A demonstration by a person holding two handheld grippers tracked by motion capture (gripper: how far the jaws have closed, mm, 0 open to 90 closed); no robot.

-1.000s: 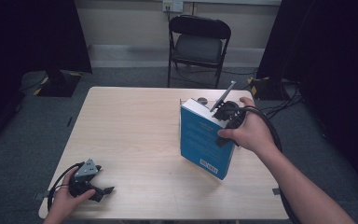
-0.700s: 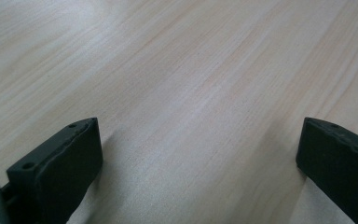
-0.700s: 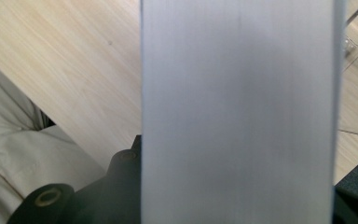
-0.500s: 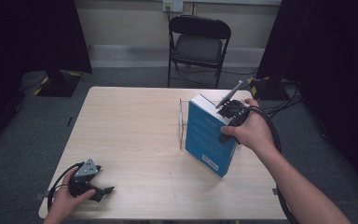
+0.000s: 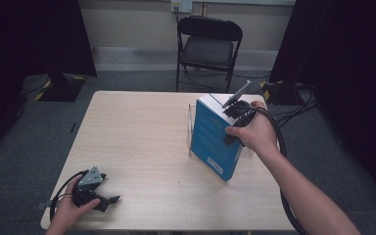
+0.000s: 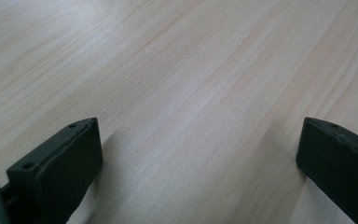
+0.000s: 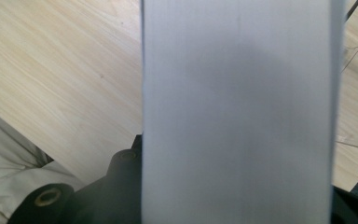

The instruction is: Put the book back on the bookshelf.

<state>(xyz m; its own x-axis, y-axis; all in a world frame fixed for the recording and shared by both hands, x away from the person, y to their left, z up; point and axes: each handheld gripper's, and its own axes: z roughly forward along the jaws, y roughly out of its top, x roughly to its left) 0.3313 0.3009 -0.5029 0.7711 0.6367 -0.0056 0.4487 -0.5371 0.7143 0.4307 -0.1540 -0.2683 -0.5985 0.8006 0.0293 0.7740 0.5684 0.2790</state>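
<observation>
A thick book (image 5: pixel 215 142) with a blue cover and a white page block stands tilted at the right of the wooden table (image 5: pixel 142 127). My right gripper (image 5: pixel 235 113) comes down on the book's top edge and is shut on it. In the right gripper view the white page edge (image 7: pixel 235 102) runs up between the jaws of the right gripper (image 7: pixel 235 205). A clear stand (image 5: pixel 191 128) rises just left of and behind the book. My left gripper (image 5: pixel 108 199) rests near the table's front left corner. In its own view the left gripper (image 6: pixel 200 158) is open over bare wood.
A black folding chair (image 5: pixel 208 46) stands behind the table. Black cables (image 5: pixel 293 107) lie on the floor off the table's right edge. Dark curtains hang at both sides. Bare tabletop (image 5: pixel 142 147) lies between the two grippers.
My right gripper has shifted the book slightly right and away, uncovering the clear stand's left panel. The left gripper has stayed put.
</observation>
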